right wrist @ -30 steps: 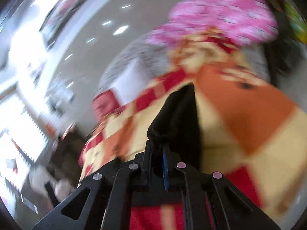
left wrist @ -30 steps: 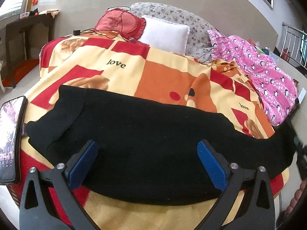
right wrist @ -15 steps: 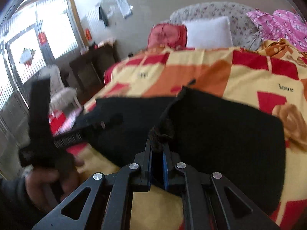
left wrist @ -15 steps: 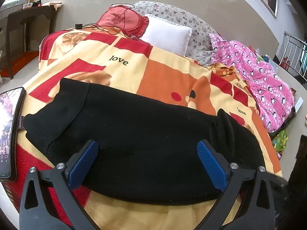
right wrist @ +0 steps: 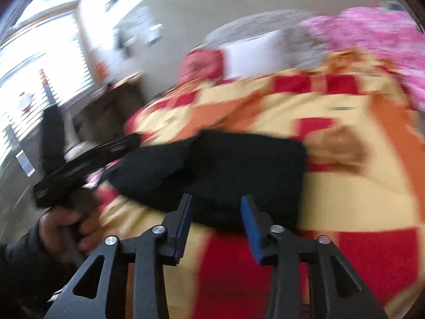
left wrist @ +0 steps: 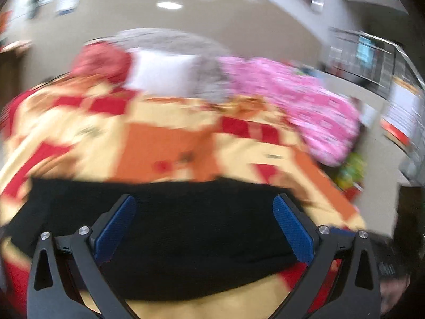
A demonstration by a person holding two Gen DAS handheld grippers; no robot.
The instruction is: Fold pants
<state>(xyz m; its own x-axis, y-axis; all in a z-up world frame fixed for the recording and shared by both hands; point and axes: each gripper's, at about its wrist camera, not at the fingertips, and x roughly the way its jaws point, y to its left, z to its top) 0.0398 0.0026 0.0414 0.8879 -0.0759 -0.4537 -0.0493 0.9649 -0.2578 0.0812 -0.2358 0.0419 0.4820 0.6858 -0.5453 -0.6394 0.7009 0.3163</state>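
Both views were smeared by motion, so fine detail was hard to make out. At the far left of the right wrist view a hand (right wrist: 62,228) in a dark sleeve gripped the handle of the left gripper (right wrist: 87,159), whose tips were lost in blur there; a bright window (right wrist: 39,61) stood behind it. In its own view the left gripper (left wrist: 204,228) was spread wide over the black pants (left wrist: 170,239), its blue pads (left wrist: 117,228) pressing nothing. The pants lay folded on the patchwork blanket (left wrist: 170,143) covering the bed, their near edge cut off behind the gripper frames. The right gripper (right wrist: 216,226) was opening, the pants' edge showing in the gap between its jaws with nothing pinched. Farther back lay a red cushion (left wrist: 103,63), a white pillow (left wrist: 164,71) and, to the right, a pink garment (left wrist: 305,106); beyond that, a railing (left wrist: 372,53) was only a blur.
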